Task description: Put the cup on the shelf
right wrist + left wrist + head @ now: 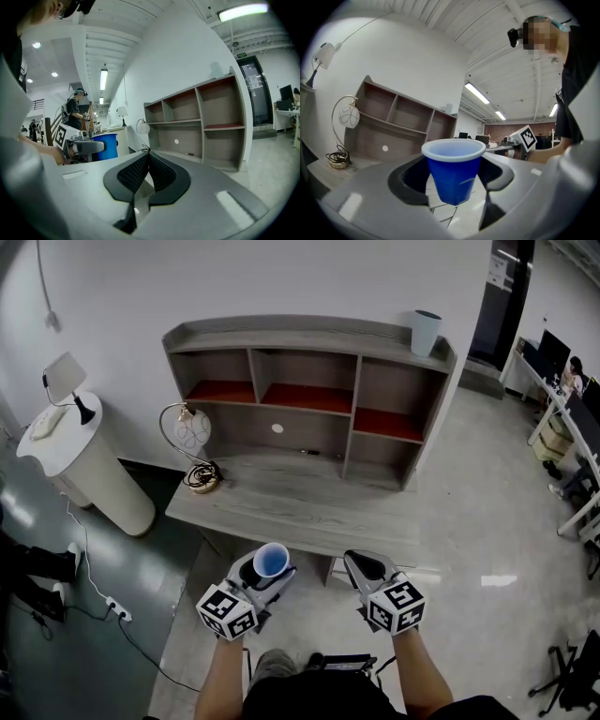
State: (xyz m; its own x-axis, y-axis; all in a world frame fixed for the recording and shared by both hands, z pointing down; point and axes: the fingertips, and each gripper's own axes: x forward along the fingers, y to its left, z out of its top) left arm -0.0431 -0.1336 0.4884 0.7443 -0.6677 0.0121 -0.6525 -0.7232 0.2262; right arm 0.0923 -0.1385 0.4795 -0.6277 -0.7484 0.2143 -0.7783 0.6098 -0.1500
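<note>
Gold-based globe lamp (194, 434), white round pedestal (94, 474), small table lamp (64, 377), floor power strip (117, 612)

Tabletop (300, 507): grey wood, with the shelf sitting on its back edge.
Shelf (300, 337): grey wood, open boxes inside, three with red floors.
Lamp (190, 442): stands on the tabletop at 9 o'clock, with a gold coiled foot and a round white shade.
Small dark thing (307, 453): lies on the tabletop at 12 o'clock, too small to tell what it is.
Pale blue pot (425, 332): stands upright on the shelf's top board, at 2 o'clock.
Floor (487, 512): shiny, with a white round stand (89, 470) at 9 o'clock.
</note>
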